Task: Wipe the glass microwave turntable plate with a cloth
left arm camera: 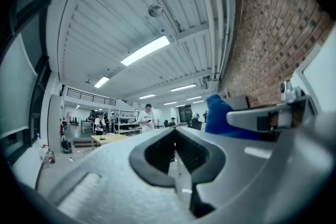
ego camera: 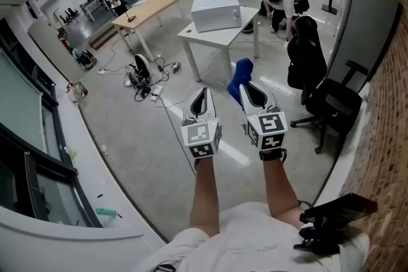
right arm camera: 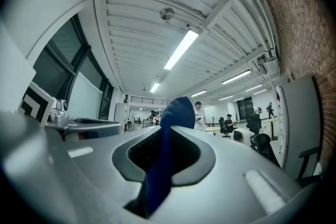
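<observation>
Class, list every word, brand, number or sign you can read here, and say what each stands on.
There is no readable text.
The cubes on the left gripper and right gripper carry only square marker patterns, no letters.
Any label on the microwave is too small to read.

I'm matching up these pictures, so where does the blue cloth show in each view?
Head view: blue cloth just above centre, at the right gripper's tip.
Left gripper view: the cloth right of centre, beyond the jaws.
Right gripper view: the cloth at centre, clamped between the jaws.
Shared: brick wall on every picture's right.
</observation>
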